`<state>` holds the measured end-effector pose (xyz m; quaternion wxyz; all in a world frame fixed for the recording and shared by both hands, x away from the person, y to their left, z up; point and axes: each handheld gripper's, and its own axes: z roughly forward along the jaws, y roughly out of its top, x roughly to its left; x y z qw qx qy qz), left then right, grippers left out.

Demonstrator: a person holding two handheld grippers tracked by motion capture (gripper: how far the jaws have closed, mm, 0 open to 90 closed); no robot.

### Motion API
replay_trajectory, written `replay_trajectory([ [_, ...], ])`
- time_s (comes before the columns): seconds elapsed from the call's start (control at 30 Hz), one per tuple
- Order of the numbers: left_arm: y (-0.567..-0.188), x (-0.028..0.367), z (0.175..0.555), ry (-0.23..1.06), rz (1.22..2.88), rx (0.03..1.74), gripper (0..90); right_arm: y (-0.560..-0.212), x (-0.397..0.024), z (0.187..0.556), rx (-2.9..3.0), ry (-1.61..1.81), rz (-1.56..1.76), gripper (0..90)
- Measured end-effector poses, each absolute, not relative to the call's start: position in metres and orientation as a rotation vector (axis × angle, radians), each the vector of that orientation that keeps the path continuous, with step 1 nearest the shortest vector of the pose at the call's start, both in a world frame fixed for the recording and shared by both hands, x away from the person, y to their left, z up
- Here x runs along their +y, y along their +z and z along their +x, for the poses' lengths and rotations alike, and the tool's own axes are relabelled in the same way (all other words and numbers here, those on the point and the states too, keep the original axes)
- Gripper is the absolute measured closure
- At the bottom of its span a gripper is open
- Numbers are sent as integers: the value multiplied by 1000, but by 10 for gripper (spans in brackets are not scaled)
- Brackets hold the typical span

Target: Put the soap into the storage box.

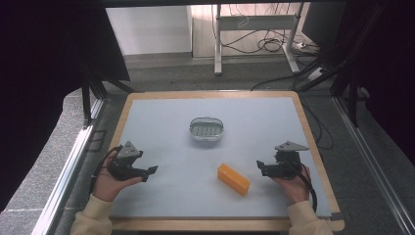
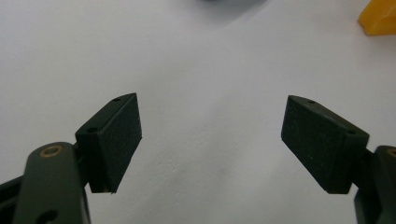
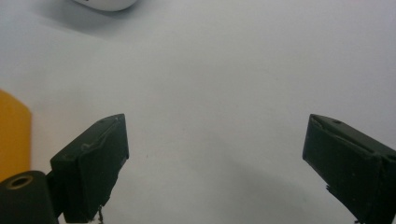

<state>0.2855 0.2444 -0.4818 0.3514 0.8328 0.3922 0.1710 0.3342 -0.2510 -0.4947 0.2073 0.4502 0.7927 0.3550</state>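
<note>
A rectangular orange soap-like block [image 1: 233, 179] lay on the pale grey table [image 1: 161, 137], just beside the right gripper [image 1: 261, 167], whose fingers were spread and empty. The left gripper [image 1: 150, 172], likewise spread, hovered well apart. The block looked stiff, light, possibly slippery; best pinched across its narrow sides.

The bench [image 1: 161, 127] is covered by a matt, smooth pale grey sheet, edged in light wood. The orange block [image 1: 233, 179] at lower centre looks smooth and slightly waxy. The oval dish [image 1: 207, 129] appears as glossy white plastic. The tongs' pads [image 2: 119, 140] are seen as matt black, finely grained rubber.
</note>
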Motion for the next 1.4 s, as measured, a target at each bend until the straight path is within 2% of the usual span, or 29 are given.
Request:
replay_trajectory([
  [1.4,-483,247,287,434,2166,1029,200,-486,-246,328,2276,1008,1215,98],
])
